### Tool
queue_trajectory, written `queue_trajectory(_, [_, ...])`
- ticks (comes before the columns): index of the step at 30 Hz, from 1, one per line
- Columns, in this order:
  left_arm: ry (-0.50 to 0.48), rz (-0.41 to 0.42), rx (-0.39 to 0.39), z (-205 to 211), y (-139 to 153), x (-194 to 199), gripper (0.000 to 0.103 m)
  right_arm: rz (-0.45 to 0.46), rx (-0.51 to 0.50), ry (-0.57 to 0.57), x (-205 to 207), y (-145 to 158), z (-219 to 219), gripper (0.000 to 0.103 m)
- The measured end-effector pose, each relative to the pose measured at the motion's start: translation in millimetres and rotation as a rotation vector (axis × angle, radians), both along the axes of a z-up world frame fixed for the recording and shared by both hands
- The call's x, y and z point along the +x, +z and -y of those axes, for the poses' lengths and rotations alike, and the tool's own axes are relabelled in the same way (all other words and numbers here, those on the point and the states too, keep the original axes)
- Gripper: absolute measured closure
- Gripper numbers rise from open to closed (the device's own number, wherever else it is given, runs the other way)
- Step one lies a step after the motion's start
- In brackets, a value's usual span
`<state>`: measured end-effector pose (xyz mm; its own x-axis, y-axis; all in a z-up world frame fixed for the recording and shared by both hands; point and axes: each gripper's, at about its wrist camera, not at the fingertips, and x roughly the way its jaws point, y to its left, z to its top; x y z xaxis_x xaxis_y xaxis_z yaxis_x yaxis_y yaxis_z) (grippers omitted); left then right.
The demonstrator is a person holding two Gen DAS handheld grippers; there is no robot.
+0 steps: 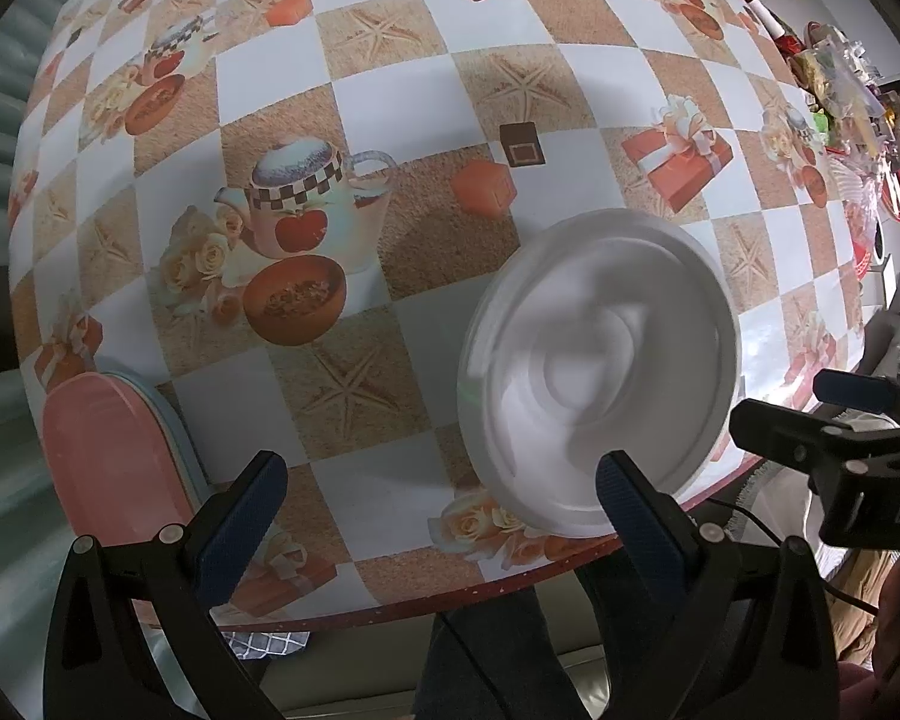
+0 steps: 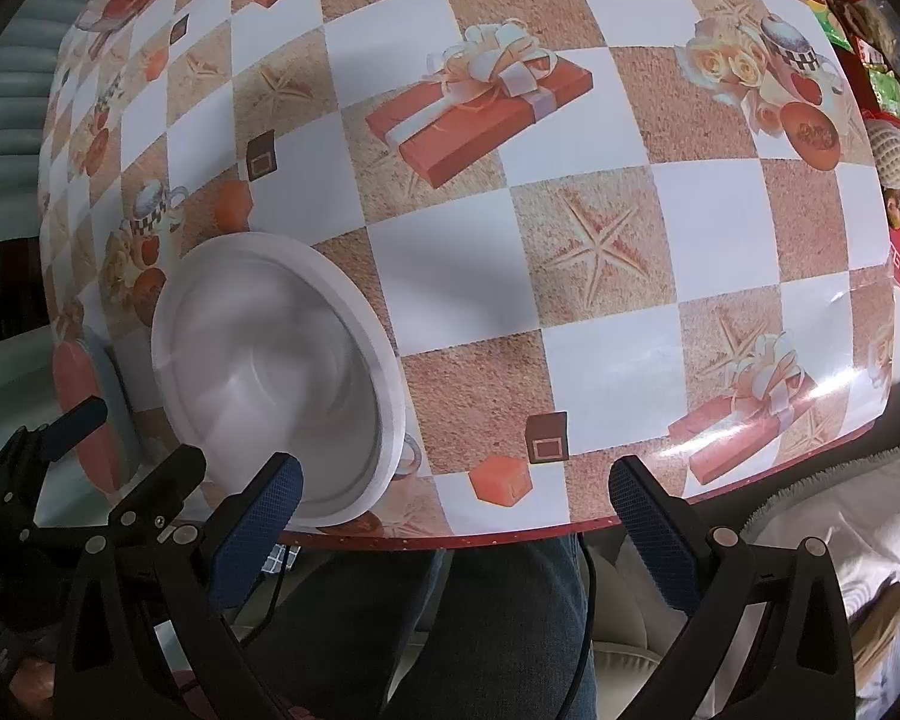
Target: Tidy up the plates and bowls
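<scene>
A white bowl sits on the patterned tablecloth near the table's front edge; it also shows in the right wrist view. A pink plate lies on a pale blue plate at the table's left edge, and shows in the right wrist view. My left gripper is open and empty, its right finger just in front of the bowl's rim. My right gripper is open and empty, its left finger by the bowl's near rim.
The checkered tablecloth covers the table, whose red front edge lies close to both grippers. Packets, bottles and clutter crowd the far right side. The person's legs are below the table edge.
</scene>
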<state>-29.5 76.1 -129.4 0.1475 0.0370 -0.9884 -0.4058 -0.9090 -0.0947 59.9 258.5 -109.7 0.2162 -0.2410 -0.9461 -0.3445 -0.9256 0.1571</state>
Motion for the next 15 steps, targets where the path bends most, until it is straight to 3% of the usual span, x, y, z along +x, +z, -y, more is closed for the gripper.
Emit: queue_trajectory(15, [-0.005,0.002,-0.034,-6,-26,-10,0.0,0.018,-0.003,-0.004,-5,-19,2,0.0])
